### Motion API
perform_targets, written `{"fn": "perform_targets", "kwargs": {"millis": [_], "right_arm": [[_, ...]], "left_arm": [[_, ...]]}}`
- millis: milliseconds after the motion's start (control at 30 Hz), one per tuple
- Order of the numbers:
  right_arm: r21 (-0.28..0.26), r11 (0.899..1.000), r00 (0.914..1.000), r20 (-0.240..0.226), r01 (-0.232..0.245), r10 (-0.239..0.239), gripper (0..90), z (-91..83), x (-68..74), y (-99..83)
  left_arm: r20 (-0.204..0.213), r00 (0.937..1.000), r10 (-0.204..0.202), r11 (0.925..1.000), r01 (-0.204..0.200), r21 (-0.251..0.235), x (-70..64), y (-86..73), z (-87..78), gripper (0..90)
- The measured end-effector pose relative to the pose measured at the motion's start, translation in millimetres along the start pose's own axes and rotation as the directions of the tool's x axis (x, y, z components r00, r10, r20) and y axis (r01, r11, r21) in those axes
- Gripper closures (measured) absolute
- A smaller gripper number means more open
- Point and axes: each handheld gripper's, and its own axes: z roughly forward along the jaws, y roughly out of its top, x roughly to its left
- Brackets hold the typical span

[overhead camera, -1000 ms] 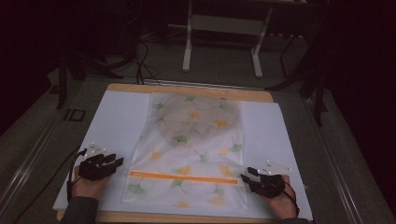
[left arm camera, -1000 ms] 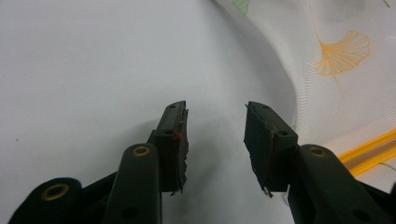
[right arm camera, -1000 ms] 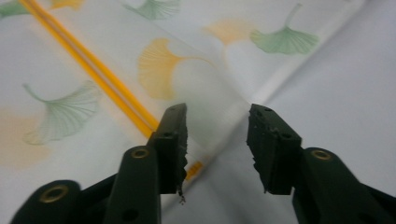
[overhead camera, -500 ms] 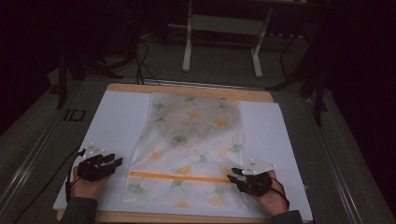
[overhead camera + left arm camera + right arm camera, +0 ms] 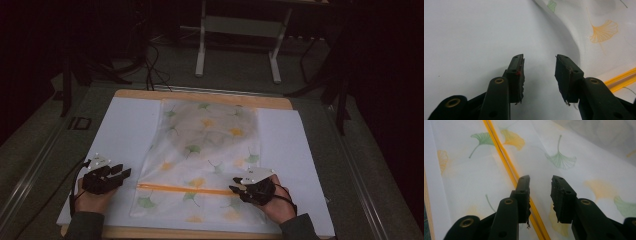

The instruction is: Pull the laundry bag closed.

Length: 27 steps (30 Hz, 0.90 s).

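- Left gripper [image 5: 125, 172] rests beside the leaf-print bag [image 5: 210, 150], fingers parted, holding nothing.
- Right gripper [image 5: 233, 190] hovers over the orange zipper [image 5: 185, 188], fingers apart, empty.

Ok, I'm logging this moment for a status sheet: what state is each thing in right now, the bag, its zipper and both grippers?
Ginkgo-print mesh bag: lying flat on the white sheet, slightly rumpled.
Orange zipper: running straight across the bag's near end; whether zipped shut, cannot tell.
Left gripper: jaws open, empty, over the sheet just left of the bag.
Right gripper: jaws open, empty, at the zipper's right end.
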Motion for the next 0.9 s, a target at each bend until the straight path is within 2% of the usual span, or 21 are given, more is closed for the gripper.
{"fn": "perform_targets", "kwargs": {"millis": [133, 500, 900], "right_arm": [[0.008, 0.999, 0.9993, -0.016, 0.033, -0.033, 68.3, 6.7, 2.8, 8.9], [0.018, 0.996, 0.9946, -0.057, 0.088, -0.087, 68.0, 25.0, 13.2, 33.0], [0.037, 0.991, 0.9885, -0.083, 0.13, -0.126, 67.6, 37.8, 19.1, 49.1]], "left_arm": [[0.007, 1.0, 0.004, 1.0, -0.004, 0.001, 0.3, 0.0, -0.3, 62.8], [0.006, 1.0, -0.006, 1.0, 0.006, 0.001, 3.5, -0.3, -1.5, 61.3], [-0.002, 0.9999, -0.012, 0.9999, 0.012, 0.005, 5.0, 0.0, -2.2, 58.0]]}}
